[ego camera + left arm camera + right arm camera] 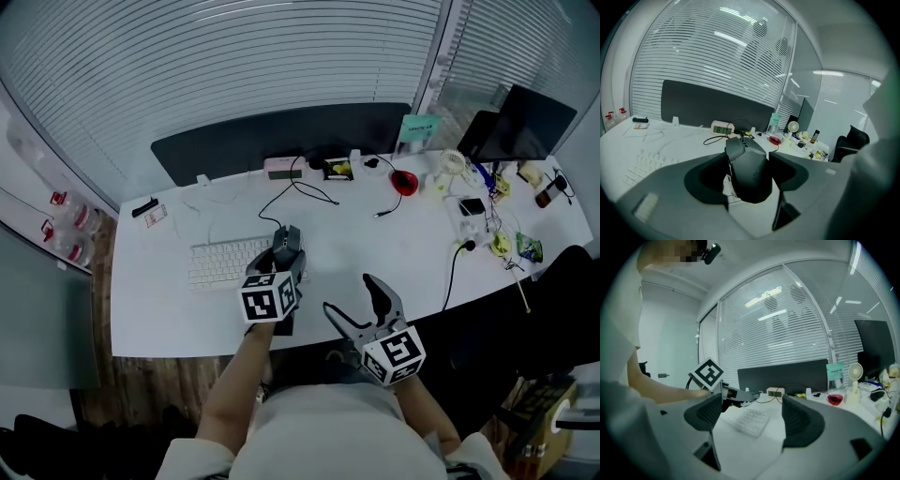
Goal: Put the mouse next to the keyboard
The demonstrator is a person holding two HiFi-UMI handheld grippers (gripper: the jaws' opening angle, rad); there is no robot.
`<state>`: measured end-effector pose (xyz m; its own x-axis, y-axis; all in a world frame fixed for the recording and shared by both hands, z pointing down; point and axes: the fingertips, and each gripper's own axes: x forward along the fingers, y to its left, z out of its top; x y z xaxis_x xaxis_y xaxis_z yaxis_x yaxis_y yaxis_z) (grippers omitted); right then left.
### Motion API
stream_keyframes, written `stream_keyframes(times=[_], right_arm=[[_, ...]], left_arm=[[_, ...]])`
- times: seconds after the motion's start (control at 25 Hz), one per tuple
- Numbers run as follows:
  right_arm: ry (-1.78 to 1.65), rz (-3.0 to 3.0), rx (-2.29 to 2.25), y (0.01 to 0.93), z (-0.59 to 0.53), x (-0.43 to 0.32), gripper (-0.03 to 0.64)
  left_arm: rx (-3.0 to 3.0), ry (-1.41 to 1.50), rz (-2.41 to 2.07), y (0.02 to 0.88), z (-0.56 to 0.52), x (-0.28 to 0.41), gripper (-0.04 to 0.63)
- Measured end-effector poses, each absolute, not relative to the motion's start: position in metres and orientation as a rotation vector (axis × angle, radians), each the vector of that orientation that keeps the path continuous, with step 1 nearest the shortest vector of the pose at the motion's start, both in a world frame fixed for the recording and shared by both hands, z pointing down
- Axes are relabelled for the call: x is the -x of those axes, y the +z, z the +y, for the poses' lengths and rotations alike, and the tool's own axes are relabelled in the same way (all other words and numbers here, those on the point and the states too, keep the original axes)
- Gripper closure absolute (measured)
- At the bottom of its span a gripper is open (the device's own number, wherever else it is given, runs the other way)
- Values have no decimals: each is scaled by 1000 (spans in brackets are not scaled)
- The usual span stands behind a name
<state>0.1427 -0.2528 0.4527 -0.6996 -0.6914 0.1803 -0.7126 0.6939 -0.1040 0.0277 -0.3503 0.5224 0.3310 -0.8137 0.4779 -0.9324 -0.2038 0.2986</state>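
Observation:
A black wired mouse (287,240) sits between the jaws of my left gripper (283,259), which is shut on it and holds it just above the desk. It hangs at the right end of the white keyboard (228,262). In the left gripper view the mouse (749,169) fills the gap between the jaws of the left gripper (748,161), and its cable runs back toward the clock. My right gripper (351,294) is open and empty over the desk's front edge, right of the mouse. Its own view shows the keyboard (751,420) between the jaws of the right gripper (752,407).
A dark partition (281,137) lines the back of the white desk (394,253). A small clock (281,167), a red object (404,180), a fan (453,164), a monitor (517,126) and loose clutter fill the back and right. A black cable (454,272) crosses the right side.

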Motion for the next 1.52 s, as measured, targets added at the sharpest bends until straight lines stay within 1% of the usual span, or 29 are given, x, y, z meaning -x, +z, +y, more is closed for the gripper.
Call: stream_keyframes(times=[0.4,0.76,1.08,1.52], right_arm=[[306,-2756,-1132,470,-273,-189,222],[361,-2739,-1135,489,-287,-215,222],[414,-2717,-1137,503,-298,-229,222],[436,-2719,-1095,510,-311,-228,222]], left_arm=[[-2043,343,-1484,555,-365,-92,305],[-1987,414,-1465,597,-373,-126,305],[-1918,492,-1472,635,-381,-142,305],[-1846,604,-1476,671,-386,-146,305]])
